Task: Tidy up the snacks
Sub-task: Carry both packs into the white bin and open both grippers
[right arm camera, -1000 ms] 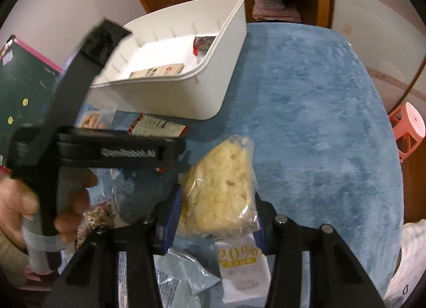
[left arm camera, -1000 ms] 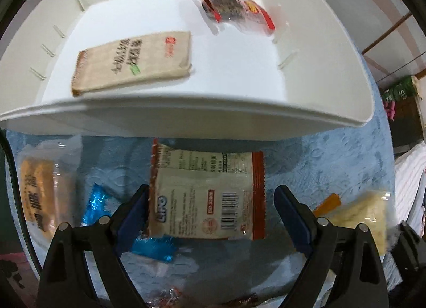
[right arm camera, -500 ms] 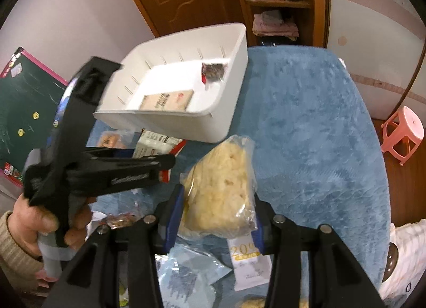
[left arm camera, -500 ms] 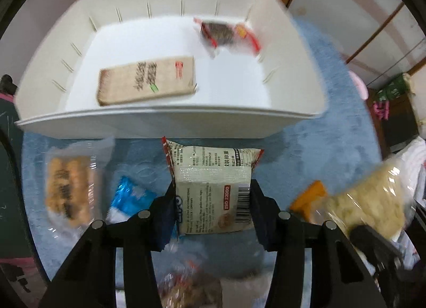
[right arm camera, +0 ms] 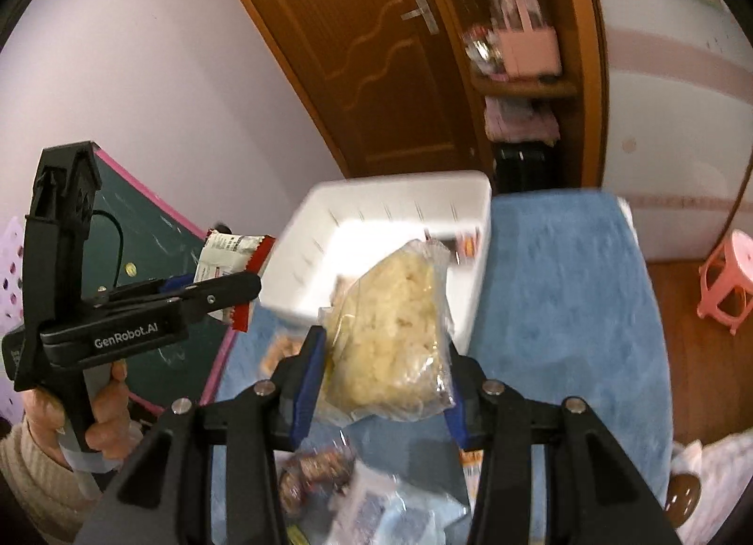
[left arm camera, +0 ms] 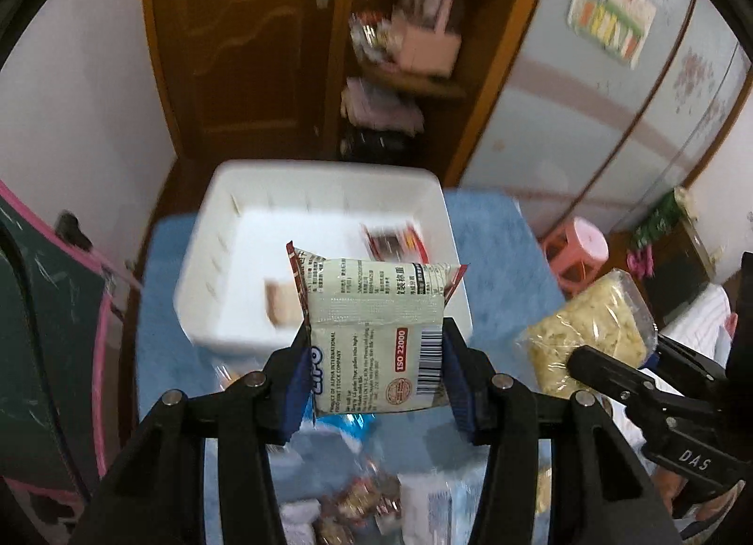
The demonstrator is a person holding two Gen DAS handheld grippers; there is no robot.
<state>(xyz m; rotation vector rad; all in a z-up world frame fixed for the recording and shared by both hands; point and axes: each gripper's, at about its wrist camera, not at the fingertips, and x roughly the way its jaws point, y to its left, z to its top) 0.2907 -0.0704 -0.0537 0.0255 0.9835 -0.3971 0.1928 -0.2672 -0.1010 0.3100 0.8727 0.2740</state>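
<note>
My left gripper (left arm camera: 374,371) is shut on a cream biscuit packet with red edges (left arm camera: 376,333), held in the air in front of the white bin (left arm camera: 226,272). A clear bag of pale yellow puffed snack (right arm camera: 390,338) sits clamped in my right gripper (right arm camera: 383,380), also lifted above the blue table. In the left wrist view that bag (left arm camera: 588,333) and the right gripper show at the right. The right wrist view shows the left gripper (right arm camera: 226,291) at the left with its packet (right arm camera: 230,258). Inside the bin lie a red packet (left arm camera: 395,239) and a tan packet (left arm camera: 280,305).
Several loose snack packets (left arm camera: 367,498) lie on the blue tablecloth (right arm camera: 564,286) below both grippers. A green board with a pink frame (left arm camera: 52,347) leans at the left. A pink stool (right arm camera: 727,281) stands right of the table; a wooden door and shelves are behind.
The left gripper closed on the biscuit packet and lifted it off the table. The right gripper rose with the puffed snack bag. The bin now looks farther away and lower.
</note>
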